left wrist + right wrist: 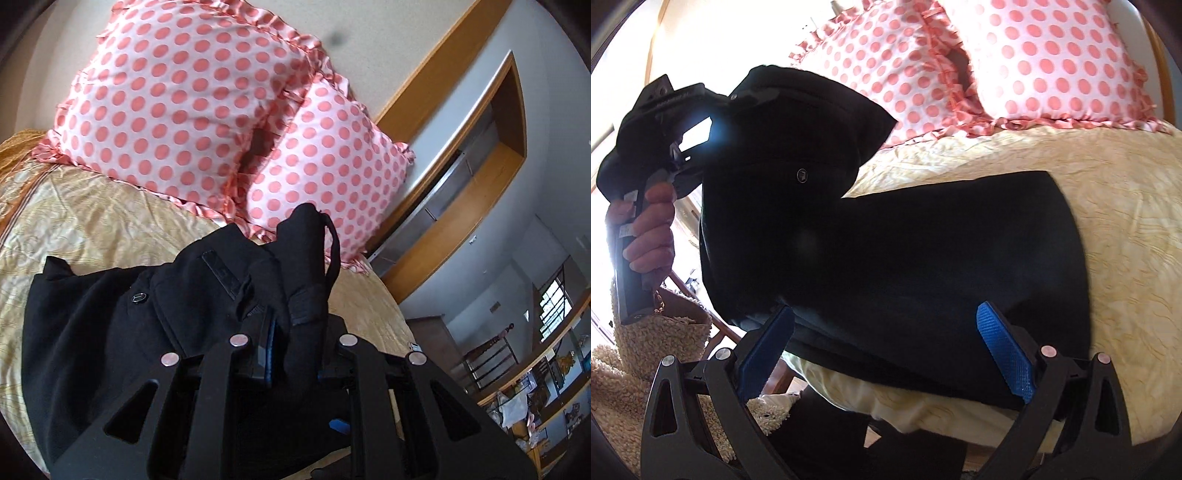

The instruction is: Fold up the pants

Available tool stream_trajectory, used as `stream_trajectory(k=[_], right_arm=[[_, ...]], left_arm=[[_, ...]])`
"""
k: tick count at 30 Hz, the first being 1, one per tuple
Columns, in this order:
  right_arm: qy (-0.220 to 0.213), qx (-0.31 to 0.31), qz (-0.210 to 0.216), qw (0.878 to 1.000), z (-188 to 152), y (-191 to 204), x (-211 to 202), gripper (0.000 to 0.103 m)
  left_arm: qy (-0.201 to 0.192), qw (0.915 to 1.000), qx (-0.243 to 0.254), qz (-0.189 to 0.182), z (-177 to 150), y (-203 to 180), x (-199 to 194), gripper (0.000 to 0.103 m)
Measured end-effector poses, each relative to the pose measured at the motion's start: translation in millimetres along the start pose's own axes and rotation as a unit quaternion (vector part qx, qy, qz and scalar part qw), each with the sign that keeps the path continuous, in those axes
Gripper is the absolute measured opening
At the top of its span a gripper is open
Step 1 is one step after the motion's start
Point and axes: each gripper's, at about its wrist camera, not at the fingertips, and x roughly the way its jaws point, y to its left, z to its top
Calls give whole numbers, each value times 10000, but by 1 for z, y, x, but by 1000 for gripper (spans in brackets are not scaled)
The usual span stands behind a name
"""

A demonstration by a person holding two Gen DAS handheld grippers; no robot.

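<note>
Pants [894, 236] draped over the bed [1108, 206], waistband lifted by your left gripper [291, 354], fingers clamped on the fabric, your right gripper [886, 354] low at the bed's edge, fingers spread wide, your left hand [652, 232] gripping the raised handle.

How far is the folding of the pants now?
Started, not finished. The left claw is shut on the waist end of the black pants and lifts it; the legs lie flat on the bed. The right claw is open, holding nothing. The fold is still left.
</note>
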Motion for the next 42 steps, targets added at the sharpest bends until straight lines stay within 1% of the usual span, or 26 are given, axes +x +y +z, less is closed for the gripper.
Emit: stream_trajectory(k=[3, 7, 8, 9, 13, 15, 19, 20, 23, 24, 26, 27, 28, 29, 30, 32, 34, 36, 38, 39, 41, 42], right_arm=[[-78, 165, -97, 9998, -4, -16, -10, 101], [-126, 287, -178, 9993, -9, -28, -19, 101], [-145, 304, -191, 9993, -9, -30, -21, 101], [-166, 305, -220, 9992, -9, -31, -24, 101], [-217, 297, -466, 9982, -10, -35, -31, 102], [-218, 380, -576, 9974, -13, -43, -34, 102], [-274, 650, -771, 9945, -18, -60, -43, 102], [-312, 728, -832, 9934, -18, -65, -46, 102], [-419, 824, -964, 9910, -17, -72, -54, 102], [-453, 841, -1024, 9901, -17, -73, -57, 102], [-521, 855, -1113, 9887, -14, -74, -62, 102], [-567, 848, -1154, 9881, -11, -74, -65, 102], [-614, 831, -1182, 9876, -10, -75, -68, 102], [-674, 794, -1218, 9871, -6, -74, -72, 102], [-714, 759, -1246, 9867, -2, -73, -74, 102], [-804, 666, -1247, 9867, 8, -70, -77, 102], [-867, 583, -1157, 9878, 18, -64, -81, 102], [-905, 402, -981, 9902, 30, -53, -77, 102], [-838, 192, -879, 9924, 37, -41, -68, 102], [-736, 6, -865, 9935, 43, -32, -57, 101], [-507, -248, -851, 9948, 50, -19, -37, 97], [-386, -322, -874, 9949, 52, -15, -27, 92]], left_arm=[[198, 9995, 257, -68, -20, -22, 21, 15], [757, 9952, 625, -2, -58, -41, 60, 15], [830, 9943, 673, 13, -64, -43, 65, 15], [856, 9934, 757, 49, -70, -48, 69, 15], [746, 9908, 1119, 151, -78, -61, 73, 15], [841, 9871, 1344, 225, -90, -68, 80, 16], [1375, 9751, 1704, 357, -127, -72, 106, 18], [1423, 9722, 1819, 383, -137, -73, 109, 18], [1383, 9667, 2108, 440, -153, -79, 109, 19], [1369, 9643, 2224, 449, -156, -81, 109, 23], [1403, 9612, 2347, 353, -159, -81, 109, 38], [1443, 9609, 2347, 275, -160, -81, 108, 61], [1459, 9603, 2364, 271, -161, -81, 106, 87], [1402, 9599, 2409, 317, -162, -83, 103, 93], [1293, 9584, 2524, 317, -165, -84, 96, 94], [1177, 9525, 2806, 142, -171, -88, 82, 94], [1094, 9480, 2988, 49, -172, -86, 65, 100], [974, 9512, 2927, 82, -166, -79, 50, 101], [898, 9589, 2679, 269, -154, -65, 39, 101], [835, 9645, 2466, 432, -146, -54, 32, 101], [717, 9693, 2196, 839, -132, -39, 24, 101], [641, 9689, 2053, 1220, -124, -29, 19, 101]])
